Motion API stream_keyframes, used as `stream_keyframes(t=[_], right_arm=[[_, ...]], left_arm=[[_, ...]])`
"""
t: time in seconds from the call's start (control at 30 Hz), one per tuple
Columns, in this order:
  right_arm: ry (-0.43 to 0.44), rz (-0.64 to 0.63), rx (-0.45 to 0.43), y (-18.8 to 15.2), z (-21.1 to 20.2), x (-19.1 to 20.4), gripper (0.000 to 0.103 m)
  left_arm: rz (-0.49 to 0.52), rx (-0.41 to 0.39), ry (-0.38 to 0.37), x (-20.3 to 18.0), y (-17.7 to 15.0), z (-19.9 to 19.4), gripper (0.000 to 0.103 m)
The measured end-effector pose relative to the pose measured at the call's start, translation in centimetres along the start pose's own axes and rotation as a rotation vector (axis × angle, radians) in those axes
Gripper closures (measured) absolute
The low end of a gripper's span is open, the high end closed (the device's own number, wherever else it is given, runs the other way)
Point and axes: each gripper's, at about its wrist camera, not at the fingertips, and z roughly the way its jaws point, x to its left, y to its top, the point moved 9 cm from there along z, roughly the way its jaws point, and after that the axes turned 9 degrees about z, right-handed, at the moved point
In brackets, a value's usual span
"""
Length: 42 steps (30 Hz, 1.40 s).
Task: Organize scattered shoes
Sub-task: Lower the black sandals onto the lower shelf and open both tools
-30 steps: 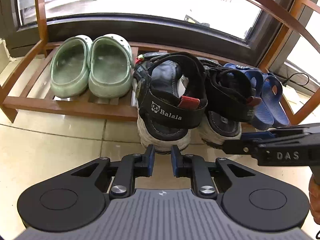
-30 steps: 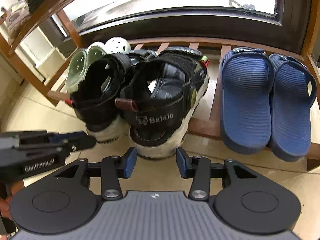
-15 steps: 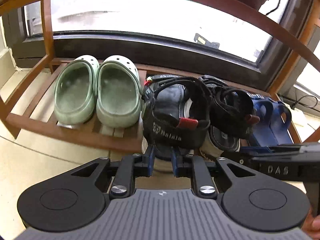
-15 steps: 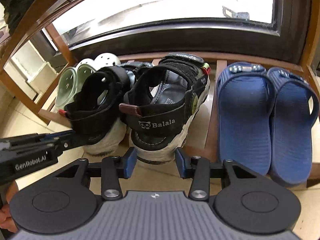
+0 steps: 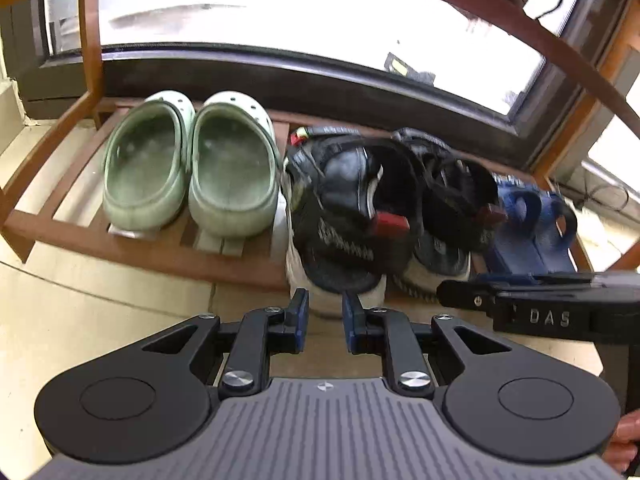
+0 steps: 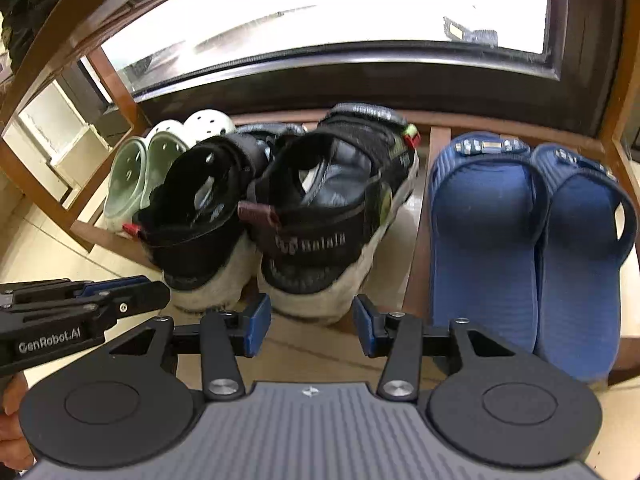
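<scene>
1. Your left gripper [image 5: 324,316] sits just off the front edge of the rack [image 5: 160,256], jaws narrowly parted with nothing between them.
2. The left sandal [image 5: 340,216] lies straight ahead of those jaws. Its white heel overhangs the rack's front edge, just beyond the tips; in this view you cannot tell whether they touch.
3. Your right gripper [image 6: 312,320] is at the same front edge, jaws about half open and opening.
4. The right sandal [image 6: 328,216], marked "Balala" on its back strap, has its heel centred on the gap between those jaws but just past the tips. The pads do not press on it.
5. The two sandals stand side by side, touching, toes toward the rack's back edge, in the middle of the rack.
6. The green clogs [image 5: 192,164] sit as a pair toward the rack's left end, just beside the left sandal.
7. The blue slippers [image 6: 532,248] sit as a pair toward the right end, a slat's gap away from the right sandal.
8. Each gripper shows in the other's view, low at the side, level with the sandal heels.
9. A window [image 6: 320,12] runs behind the rack.
</scene>
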Motion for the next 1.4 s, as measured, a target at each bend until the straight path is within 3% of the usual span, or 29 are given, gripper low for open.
stream_keyframes(t=[0.2, 0.8, 0.9, 1.0, 1.03, 1.4], right_arm=[[0.004, -0.015, 0.02, -0.7, 0.5, 0.4, 0.051], [-0.045, -0.02, -0.006, 1.2, 1.8, -0.4, 0.051], [-0.039, -0.033, 0.005, 0.9, 1.6, -0.3, 0.051], [-0.031, -0.053, 0.02, 0.5, 1.4, 0.1, 0.05], [-0.028, -0.063, 0.026, 0.3, 1.4, 0.2, 0.048], [0.037, -0.221, 0.075, -2.1, 0.5, 4.1, 0.032]], left_arm=[[0.016, 0.024, -0.013, -0.4, -0.4, 1.5, 0.083], [-0.029, 0.004, 0.012, 0.9, 1.8, 4.1, 0.083], [-0.037, -0.001, 0.005, 1.0, 1.9, 3.9, 0.081], [-0.035, 0.003, -0.009, 1.0, 1.7, 3.3, 0.07], [-0.034, 0.006, -0.009, 1.0, 1.6, 3.1, 0.065], [-0.038, 0.028, 0.017, 1.9, -2.7, -2.7, 0.046]])
